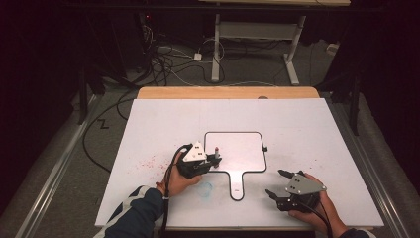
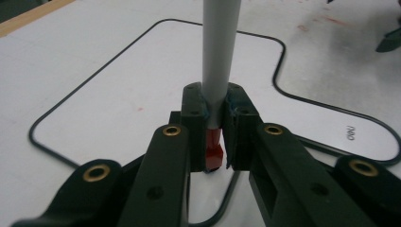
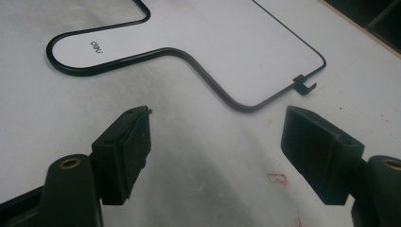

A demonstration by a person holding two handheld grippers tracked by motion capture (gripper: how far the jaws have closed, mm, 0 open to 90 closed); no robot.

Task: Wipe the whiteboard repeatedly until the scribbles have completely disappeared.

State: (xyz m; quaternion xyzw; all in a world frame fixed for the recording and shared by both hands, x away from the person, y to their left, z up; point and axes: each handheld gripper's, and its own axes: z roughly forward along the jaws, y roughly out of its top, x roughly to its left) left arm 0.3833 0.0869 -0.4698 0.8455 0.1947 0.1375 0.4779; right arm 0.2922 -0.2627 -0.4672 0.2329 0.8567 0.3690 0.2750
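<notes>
Nearest in the high view are two forearms coming in from the near edge, each hand with one gripper. The left gripper (image 1: 216, 159) sits at the near-left part of the small whiteboard (image 1: 247, 148); its fingers (image 2: 194, 118) are pressed together on one marker (image 2: 218, 61), a grey barrel with a red end. In the left gripper view the barrel rises between the two pads and the red end (image 2: 213, 151) sits low between them, over the board's white face. In the high view the marker stands upright just inside the board's left side.

The right gripper (image 1: 277, 183) rests near the table's (image 1: 158, 124) near-right corner, well apart from the marker and just right of the board's handle. Its fingers (image 3: 135, 142) are spread wide with nothing between them; bare white tabletop shows in the gap.

By count: one whiteboard, with a thin black rim, rounded corners, a short handle pointing toward the near edge, and one small black clip (image 3: 302, 85) on its right rim. One marker. Two grippers, each topped by one grey three-cornered plate.

Writing: the board's handle carries a small black word that reads "deli" (image 3: 97, 46) in the right gripper view. Red specks (image 1: 148, 162) dot the table left of the left gripper, one faint blue smudge (image 1: 204, 189) lies near the handle, and one small red scribble (image 3: 277, 178) shows between the right gripper's fingers.
</notes>
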